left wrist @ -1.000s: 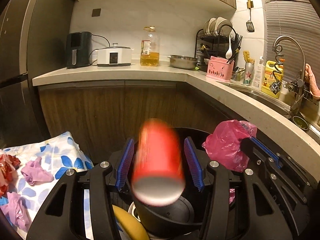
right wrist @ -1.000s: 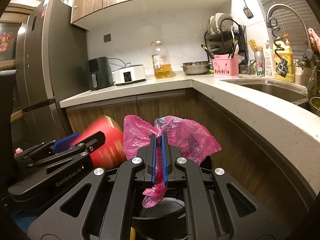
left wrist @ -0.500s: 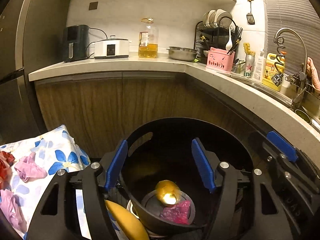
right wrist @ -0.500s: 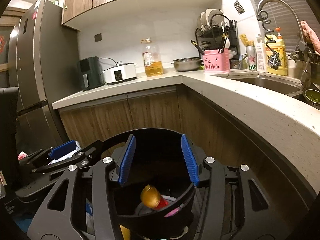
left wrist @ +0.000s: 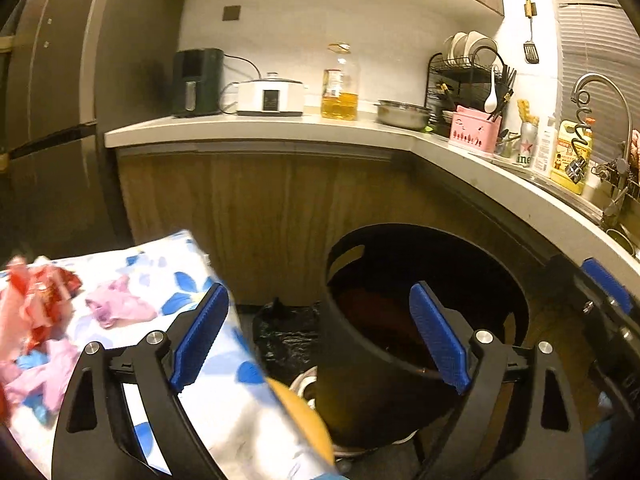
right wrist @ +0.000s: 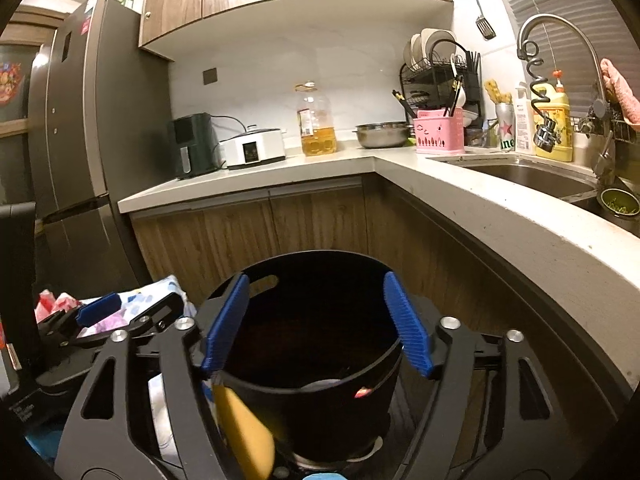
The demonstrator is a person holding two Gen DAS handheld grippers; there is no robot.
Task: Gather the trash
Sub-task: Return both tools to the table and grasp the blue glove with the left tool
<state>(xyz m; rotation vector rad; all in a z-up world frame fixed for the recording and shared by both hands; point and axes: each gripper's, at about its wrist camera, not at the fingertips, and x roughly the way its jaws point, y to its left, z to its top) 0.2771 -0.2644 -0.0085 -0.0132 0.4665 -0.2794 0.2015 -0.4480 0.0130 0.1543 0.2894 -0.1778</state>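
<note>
**Both grippers empty, scraps still out**

Lower left, scraps lie on the cloth. My left gripper is opening, empty; right gripper likewise, over the bin. A hasty reach could snag cloth or tip the bin.

Both wrist views overlook bin near counter

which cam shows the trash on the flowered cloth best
Left wrist view: the red and pink trash lies in full sight on the flowered cloth. The right wrist view catches only a sliver behind the left gripper.
</note>
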